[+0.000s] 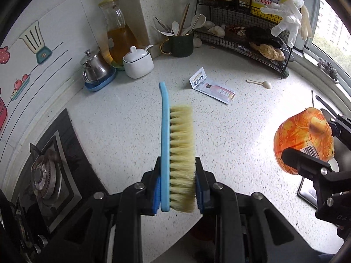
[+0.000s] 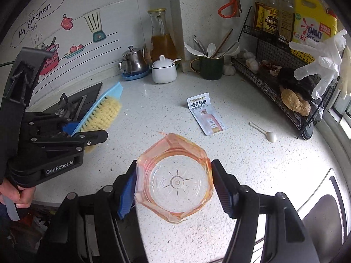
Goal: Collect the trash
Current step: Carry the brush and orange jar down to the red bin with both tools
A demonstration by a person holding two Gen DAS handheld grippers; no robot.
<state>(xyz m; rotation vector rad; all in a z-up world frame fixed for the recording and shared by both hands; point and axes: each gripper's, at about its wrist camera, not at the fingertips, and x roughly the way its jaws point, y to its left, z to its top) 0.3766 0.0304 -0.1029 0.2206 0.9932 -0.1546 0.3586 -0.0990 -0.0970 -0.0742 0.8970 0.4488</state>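
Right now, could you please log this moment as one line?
left gripper: holds brush | right gripper: holds plastic cup | sachet, spoon: on counter

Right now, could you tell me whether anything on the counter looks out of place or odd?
Yes. An opened sachet lies loose mid-counter, its top curling up, and a small white spoon lies stray near the wire rack, apart from the utensil mug. A disposable glove dangles from the rack. No spill visible.
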